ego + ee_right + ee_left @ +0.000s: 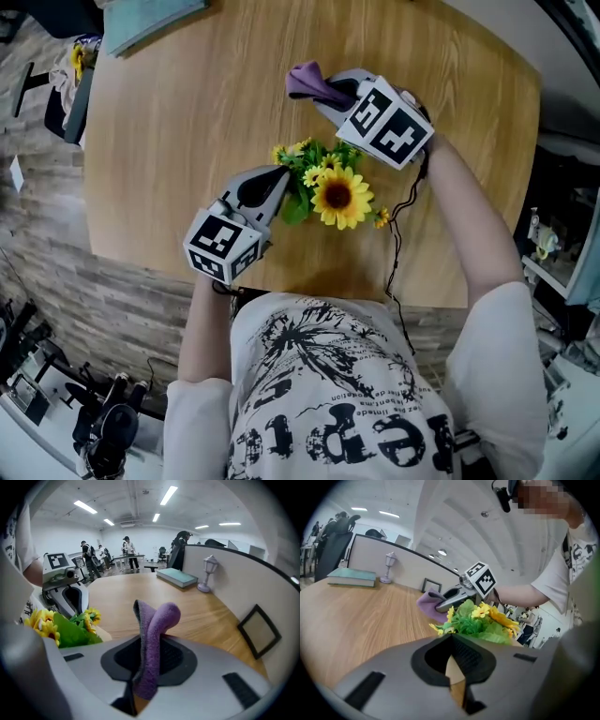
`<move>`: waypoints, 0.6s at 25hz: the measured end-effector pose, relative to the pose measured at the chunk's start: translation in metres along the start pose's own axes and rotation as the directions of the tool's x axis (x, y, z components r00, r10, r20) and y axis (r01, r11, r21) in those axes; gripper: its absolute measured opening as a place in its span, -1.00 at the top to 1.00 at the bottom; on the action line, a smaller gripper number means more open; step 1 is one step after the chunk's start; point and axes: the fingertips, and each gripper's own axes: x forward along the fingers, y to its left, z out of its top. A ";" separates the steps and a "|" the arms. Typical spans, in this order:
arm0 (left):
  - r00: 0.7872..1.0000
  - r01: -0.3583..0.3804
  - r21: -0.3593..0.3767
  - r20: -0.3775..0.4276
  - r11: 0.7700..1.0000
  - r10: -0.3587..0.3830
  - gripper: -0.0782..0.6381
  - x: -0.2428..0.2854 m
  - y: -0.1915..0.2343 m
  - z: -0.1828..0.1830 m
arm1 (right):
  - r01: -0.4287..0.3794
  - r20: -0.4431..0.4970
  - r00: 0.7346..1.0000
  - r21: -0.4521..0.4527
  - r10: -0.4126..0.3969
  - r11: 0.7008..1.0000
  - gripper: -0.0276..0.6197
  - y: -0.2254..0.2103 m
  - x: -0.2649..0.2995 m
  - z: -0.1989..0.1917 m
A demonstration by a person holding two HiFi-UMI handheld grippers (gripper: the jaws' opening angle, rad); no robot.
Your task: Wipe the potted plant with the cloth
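The potted plant (pixel 330 186), a bunch of yellow flowers and green leaves with one large sunflower facing up, stands on the wooden table (pixel 178 122) near the edge closest to the person. The left gripper (pixel 279 174) sits just beside the plant on the person's left, its tip in among the outer leaves. Its jaws are pressed together with no gap. A tan sliver shows at the jaw line in the left gripper view, and I cannot tell whether that is the pot's rim or the table beyond. The right gripper (pixel 330 92) is on the far side of the plant, clamped on the purple cloth (pixel 307 80). The cloth is pinched in a fold between the jaws and stands out past the tips in a soft loop, close to the flowers but not touching them. Farther off on the table lie a teal book (pixel 177 577), a small lamp (pixel 206 573) beside it against the partition, and a dark picture frame (pixel 258 631) leaning against the same partition
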 end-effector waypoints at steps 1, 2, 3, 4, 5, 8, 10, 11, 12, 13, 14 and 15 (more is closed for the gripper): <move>1.000 0.000 0.005 -0.002 1.000 0.000 0.77 0.001 -0.001 0.000 | -0.027 -0.010 1.000 -0.019 0.027 0.999 0.68 0.004 0.004 0.001; 1.000 0.006 0.008 -0.001 1.000 -0.006 0.77 0.002 -0.002 0.000 | -0.056 -0.021 0.998 -0.039 0.055 0.998 0.68 0.009 0.008 0.001; 1.000 0.018 0.007 0.006 1.000 -0.018 0.77 0.004 -0.004 0.001 | -0.088 -0.034 0.996 -0.059 0.086 0.994 0.68 0.014 0.011 0.000; 0.999 0.029 0.003 0.018 1.000 -0.029 0.77 0.007 -0.006 0.001 | -0.126 -0.049 0.991 -0.080 0.122 0.989 0.68 0.020 0.014 -0.002; 0.999 0.032 -0.008 0.031 0.999 -0.032 0.77 0.009 -0.006 0.002 | -0.170 -0.064 0.984 -0.102 0.164 0.980 0.68 0.028 0.015 -0.004; 0.998 0.005 -0.043 0.055 0.999 -0.003 0.77 0.011 -0.001 0.006 | -0.298 -0.104 0.953 -0.171 0.284 0.939 0.69 0.050 0.015 -0.007; 0.999 -0.010 -0.044 0.053 0.999 0.013 0.77 0.013 0.002 0.008 | -0.353 -0.126 0.935 -0.208 0.333 0.912 0.69 0.059 0.014 -0.008; 0.999 -0.012 -0.042 0.051 0.999 0.015 0.77 0.013 0.002 0.009 | -0.370 -0.136 0.928 -0.225 0.347 0.901 0.69 0.061 0.013 -0.009; 0.999 -0.011 -0.043 0.050 0.999 0.013 0.77 0.014 0.002 0.009 | -0.383 -0.147 0.923 -0.241 0.357 0.892 0.69 0.062 0.012 -0.011; 0.999 -0.008 -0.047 0.049 0.999 0.010 0.77 0.014 0.002 0.010 | -0.394 -0.157 0.918 -0.256 0.365 0.883 0.69 0.063 0.012 -0.012; 0.999 -0.006 -0.051 0.049 0.999 0.008 0.77 0.014 0.002 0.010 | -0.407 -0.166 0.913 -0.270 0.374 0.873 0.69 0.064 0.012 -0.014; 0.999 -0.008 -0.053 0.047 0.999 0.010 0.77 0.013 0.003 0.010 | -0.421 -0.177 0.906 -0.284 0.385 0.861 0.70 0.067 0.012 -0.015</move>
